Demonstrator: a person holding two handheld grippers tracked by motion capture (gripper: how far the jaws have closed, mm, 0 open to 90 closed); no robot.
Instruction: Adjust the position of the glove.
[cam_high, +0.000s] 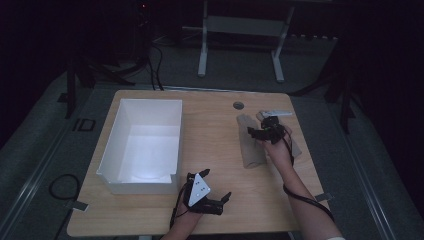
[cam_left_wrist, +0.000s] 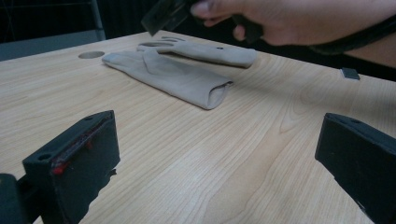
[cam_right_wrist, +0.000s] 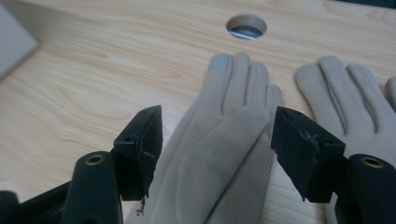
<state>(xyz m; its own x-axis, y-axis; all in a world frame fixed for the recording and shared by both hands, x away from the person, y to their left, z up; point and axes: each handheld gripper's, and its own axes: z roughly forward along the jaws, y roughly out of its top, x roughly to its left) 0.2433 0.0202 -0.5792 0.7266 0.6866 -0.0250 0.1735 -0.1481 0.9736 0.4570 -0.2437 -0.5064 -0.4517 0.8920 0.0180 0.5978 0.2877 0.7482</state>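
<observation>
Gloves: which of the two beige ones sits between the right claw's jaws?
The glove nearer the white box, the left glove; the right claw straddles its palm, while the other glove lies outside.

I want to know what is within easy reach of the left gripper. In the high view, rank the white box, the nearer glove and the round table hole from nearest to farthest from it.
From the left gripper, at the table's near edge:
1. White box, just beside it on the left; its near corner is closest.
2. Nearer glove, farther up the table on the right.
3. Round table hole, near the far edge.
</observation>
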